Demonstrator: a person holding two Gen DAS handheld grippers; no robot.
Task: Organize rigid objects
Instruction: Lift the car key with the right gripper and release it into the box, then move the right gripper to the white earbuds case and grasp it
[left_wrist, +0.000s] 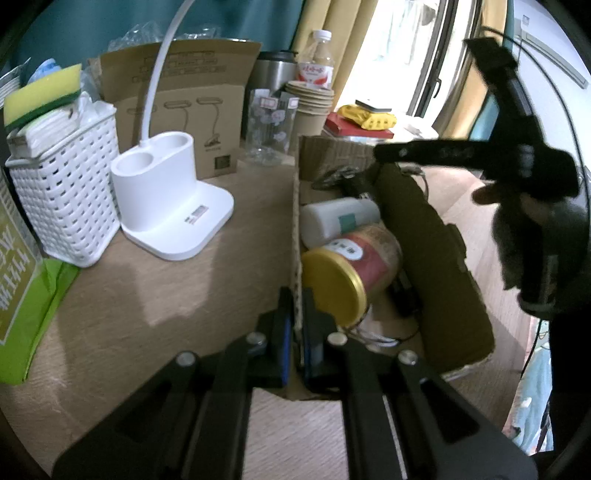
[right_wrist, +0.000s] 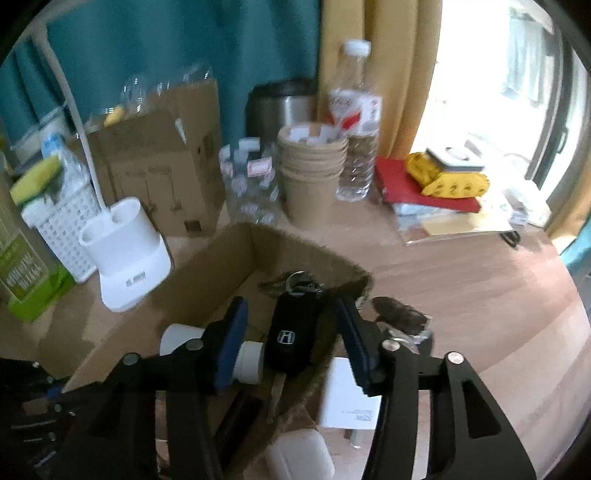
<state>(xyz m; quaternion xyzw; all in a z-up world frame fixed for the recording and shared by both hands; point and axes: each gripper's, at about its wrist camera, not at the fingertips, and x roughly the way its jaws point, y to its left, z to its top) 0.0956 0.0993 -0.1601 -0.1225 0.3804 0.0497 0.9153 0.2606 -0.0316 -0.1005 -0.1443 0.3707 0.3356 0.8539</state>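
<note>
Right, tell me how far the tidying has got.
Done: a yellow-lidded jar and white bottle lie in the cardboard box. In hand: the left hand-held gripper pinches the box wall; the right hand-held gripper stands open around the car key. Left: white case outside the box.

My left gripper (left_wrist: 294, 325) is matte black, its two fingers faced with blue pads (left_wrist: 285, 345) and carried on flat black linkage bars with long cut-out slots, each pivot capped by a round silver screw. My right gripper (right_wrist: 293, 345) is built alike: black bars, silver screw heads, blue pads (right_wrist: 231, 345). In the left view its black body trails a thin black cable, in a dark glove (left_wrist: 517, 258).
</note>
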